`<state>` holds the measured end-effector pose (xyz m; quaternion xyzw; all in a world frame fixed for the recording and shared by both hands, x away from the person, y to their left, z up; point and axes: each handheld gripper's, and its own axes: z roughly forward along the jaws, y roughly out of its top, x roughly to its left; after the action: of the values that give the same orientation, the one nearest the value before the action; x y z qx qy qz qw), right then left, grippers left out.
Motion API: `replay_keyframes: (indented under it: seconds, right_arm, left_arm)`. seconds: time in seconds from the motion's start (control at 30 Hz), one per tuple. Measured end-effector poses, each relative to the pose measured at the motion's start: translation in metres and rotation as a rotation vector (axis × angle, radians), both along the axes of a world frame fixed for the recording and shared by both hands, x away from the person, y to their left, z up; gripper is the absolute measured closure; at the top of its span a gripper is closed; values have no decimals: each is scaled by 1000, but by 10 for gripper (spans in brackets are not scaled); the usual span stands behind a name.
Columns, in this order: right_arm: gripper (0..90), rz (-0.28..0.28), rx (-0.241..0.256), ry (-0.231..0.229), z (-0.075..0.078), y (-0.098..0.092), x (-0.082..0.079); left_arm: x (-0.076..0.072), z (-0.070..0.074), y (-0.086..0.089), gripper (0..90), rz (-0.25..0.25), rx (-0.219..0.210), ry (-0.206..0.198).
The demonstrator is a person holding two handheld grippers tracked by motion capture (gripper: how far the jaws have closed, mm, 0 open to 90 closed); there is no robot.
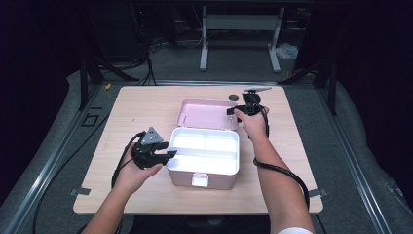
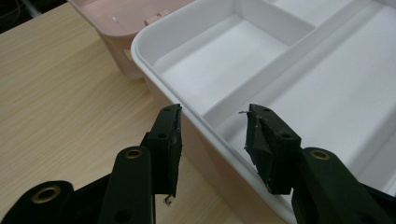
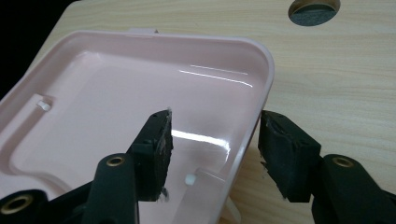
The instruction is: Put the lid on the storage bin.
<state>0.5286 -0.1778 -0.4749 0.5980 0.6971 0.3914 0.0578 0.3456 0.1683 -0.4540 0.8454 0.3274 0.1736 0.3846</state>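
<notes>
table [image 1: 146,105]: light wood, carries everything
box [image 1: 204,171]: pink, white tray inside, near front edge, centre
lid [image 1: 207,113]: pink, flipped open behind box
left gripper [image 2: 212,123]: released, jaws straddle box's left rim
right gripper [image 3: 215,128]: released, jaws straddle lid's right rim

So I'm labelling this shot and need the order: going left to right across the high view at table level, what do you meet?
Left claw → white tray inside the pink box → right claw, at the right edge of the open pink lid → bare table.
</notes>
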Motion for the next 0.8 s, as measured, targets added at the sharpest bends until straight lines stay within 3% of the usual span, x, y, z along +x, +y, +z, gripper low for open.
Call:
replay_keyframes:
  seconds: [0.13,0.4,0.8]
  right_arm:
    - [441,1,-13,3,-1,1,0]
    - [409,7,21,32,-10,6,3]
    - [411,9,37,-25,5,4,-1]
  left_arm:
    - [0,0,0,558,-1,-2,1]
    - [0,0,0,558,0,0,-3]
    - [0,0,-2,558,2,14,-7]
